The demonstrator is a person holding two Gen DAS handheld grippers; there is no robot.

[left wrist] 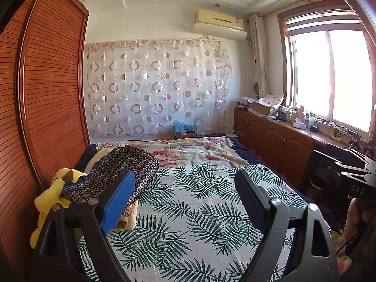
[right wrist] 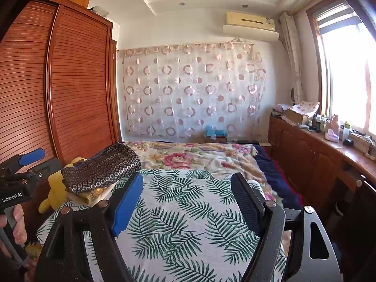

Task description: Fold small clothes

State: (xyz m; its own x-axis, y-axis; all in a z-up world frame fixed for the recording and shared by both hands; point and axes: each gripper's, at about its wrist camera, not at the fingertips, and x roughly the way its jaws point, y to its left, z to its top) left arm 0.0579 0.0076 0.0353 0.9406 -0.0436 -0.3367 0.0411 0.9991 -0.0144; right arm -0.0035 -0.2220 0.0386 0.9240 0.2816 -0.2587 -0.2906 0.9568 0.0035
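A dark garment with a ring pattern (left wrist: pixel 117 171) lies folded on a small stack at the bed's left side, on a tan patterned cloth (left wrist: pixel 128 218); it also shows in the right wrist view (right wrist: pixel 101 171). A yellow cloth (left wrist: pixel 47 202) sits beside the stack near the wardrobe, seen also from the right (right wrist: pixel 56 188). My left gripper (left wrist: pixel 185 178) is open and empty above the leaf-print cloth (left wrist: pixel 192 216), just right of the stack. My right gripper (right wrist: pixel 186 181) is open and empty over the same leaf-print cloth (right wrist: pixel 183 223). The left gripper's body (right wrist: pixel 21 176) shows at the right view's left edge.
A wooden louvred wardrobe (left wrist: pixel 47 94) stands close on the left. A floral sheet (left wrist: pixel 192 150) covers the far bed. A low wooden cabinet (left wrist: pixel 282 141) with clutter runs under the window on the right. The right gripper's body (left wrist: pixel 357 176) is at the right edge.
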